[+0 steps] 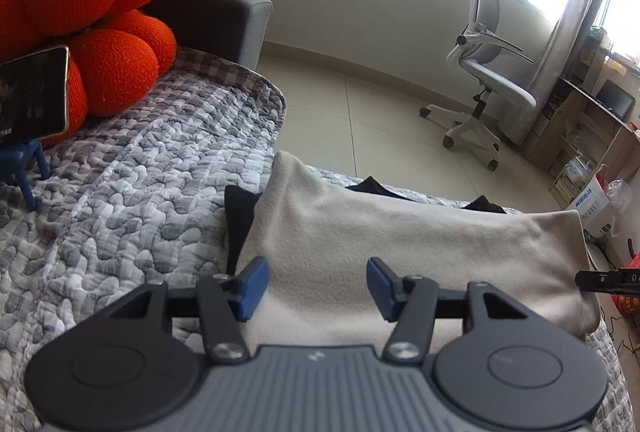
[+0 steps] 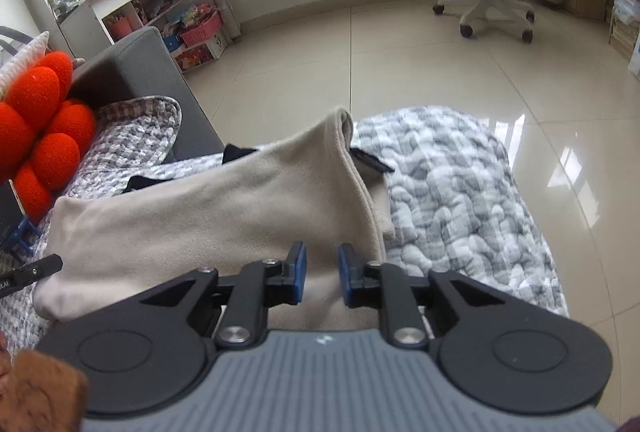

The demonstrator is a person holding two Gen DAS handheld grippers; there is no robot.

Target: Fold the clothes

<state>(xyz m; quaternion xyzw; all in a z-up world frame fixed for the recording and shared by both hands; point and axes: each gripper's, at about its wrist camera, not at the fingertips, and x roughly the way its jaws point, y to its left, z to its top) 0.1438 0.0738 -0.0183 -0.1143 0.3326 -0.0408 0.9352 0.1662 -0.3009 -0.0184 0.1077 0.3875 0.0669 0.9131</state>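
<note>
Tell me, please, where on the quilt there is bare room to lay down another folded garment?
Two bare patches show. One lies on the quilt between the beige garment and the orange cushion. The other lies right of the garment, out to the quilt's rounded edge in the right wrist view. It is crowded by the cushion, where a phone and a blue stand sit.

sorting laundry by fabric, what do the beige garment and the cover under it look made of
Beige garment: looks like soft fleece or brushed knit, going by its matte, faintly napped surface and thick rolled edge; the exact fibre can't be told. Grey checked cover: looks like quilted woven cotton or a blend, with puffy stitched pockets and a puckered, washed finish.
</note>
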